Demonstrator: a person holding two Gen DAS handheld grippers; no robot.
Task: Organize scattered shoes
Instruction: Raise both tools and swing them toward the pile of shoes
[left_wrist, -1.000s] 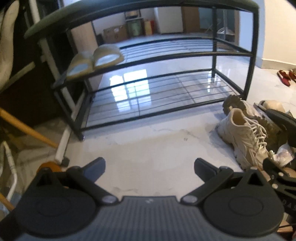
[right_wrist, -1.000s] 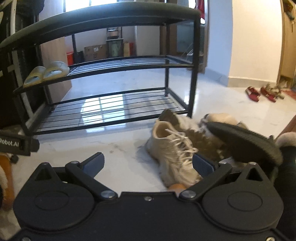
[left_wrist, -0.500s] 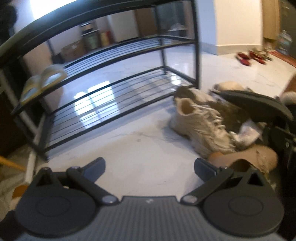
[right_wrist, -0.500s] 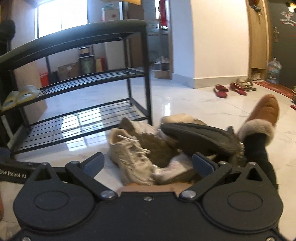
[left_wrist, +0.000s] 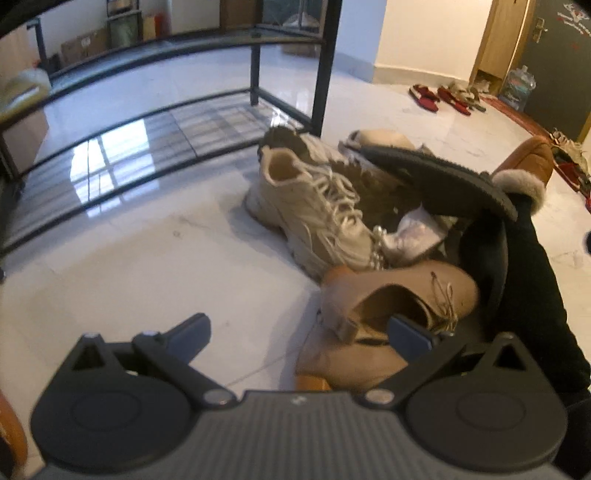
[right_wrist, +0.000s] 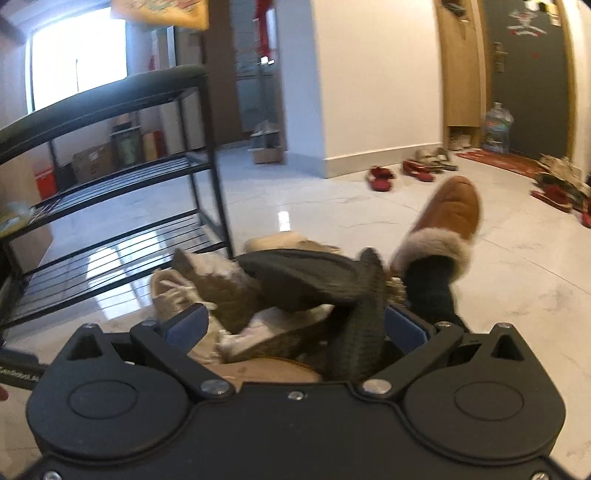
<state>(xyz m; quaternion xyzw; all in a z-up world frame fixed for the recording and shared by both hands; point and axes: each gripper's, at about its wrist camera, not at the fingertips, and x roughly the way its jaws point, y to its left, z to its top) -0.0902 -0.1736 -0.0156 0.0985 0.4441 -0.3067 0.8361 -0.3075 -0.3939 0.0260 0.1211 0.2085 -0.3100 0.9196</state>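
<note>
A pile of shoes lies on the white floor by the black shoe rack (left_wrist: 321, 66): a cream sneaker (left_wrist: 314, 210), a tan shoe (left_wrist: 391, 314) nearest me, a black slipper (left_wrist: 436, 177) on top. My left gripper (left_wrist: 299, 336) is open, its right finger over the tan shoe's opening. In the right wrist view my right gripper (right_wrist: 295, 325) is open just over the pile, the black slipper (right_wrist: 306, 280) and cream sneaker (right_wrist: 173, 291) between its fingers. A person's foot in a brown fur-lined slipper (right_wrist: 450, 214) stands beside the pile.
The shoe rack (right_wrist: 110, 96) stands to the left with a pale pair (left_wrist: 22, 85) on its middle shelf. Red slippers (right_wrist: 380, 173) and other shoes lie by the far wall and door. A water bottle (right_wrist: 498, 125) stands by the door.
Both grippers have swung right, away from the rack, and moved close over the shoe pile. Both stay open.
</note>
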